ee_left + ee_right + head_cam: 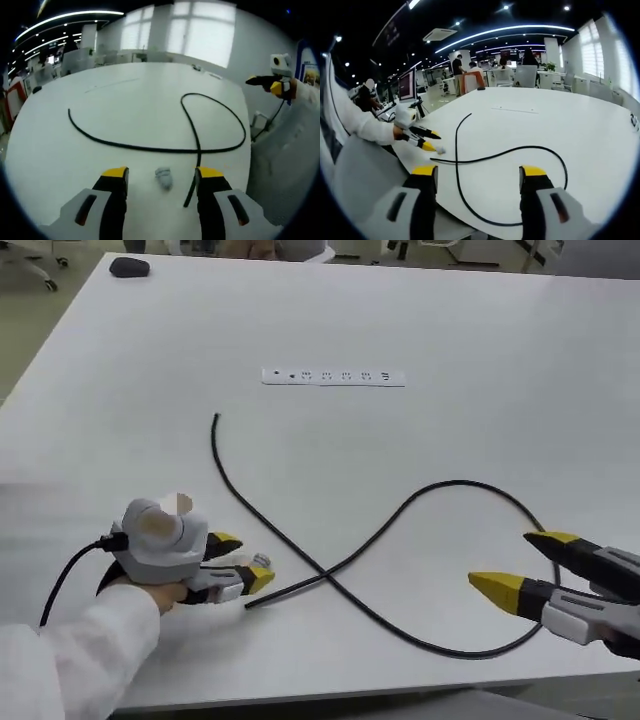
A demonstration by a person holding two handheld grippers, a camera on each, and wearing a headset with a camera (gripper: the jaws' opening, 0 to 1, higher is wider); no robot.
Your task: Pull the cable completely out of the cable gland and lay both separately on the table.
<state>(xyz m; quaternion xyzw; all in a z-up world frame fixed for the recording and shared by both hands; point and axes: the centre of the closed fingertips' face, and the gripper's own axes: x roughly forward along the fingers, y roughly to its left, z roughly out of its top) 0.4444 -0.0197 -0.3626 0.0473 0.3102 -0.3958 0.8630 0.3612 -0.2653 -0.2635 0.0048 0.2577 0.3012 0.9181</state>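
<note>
A long black cable (460, 482) lies in a crossed loop on the white table (480, 360). One cable end (250, 604) rests near my left gripper (243, 560), which is open at the lower left. The small grey cable gland (259, 561) lies on the table by its tips, apart from the cable. In the left gripper view the gland (163, 178) sits just ahead of the open jaws, with the cable end (188, 201) beside the right-hand jaw. My right gripper (520, 562) is open at the lower right, just inside the cable loop, holding nothing. The right gripper view shows the cable (540, 147) and the left gripper (431, 141).
A white power strip (333, 376) lies at the table's middle back. A dark mouse-like object (129, 267) sits at the far left corner. The near table edge runs just below both grippers. Desks, chairs and people (456, 67) stand beyond the table.
</note>
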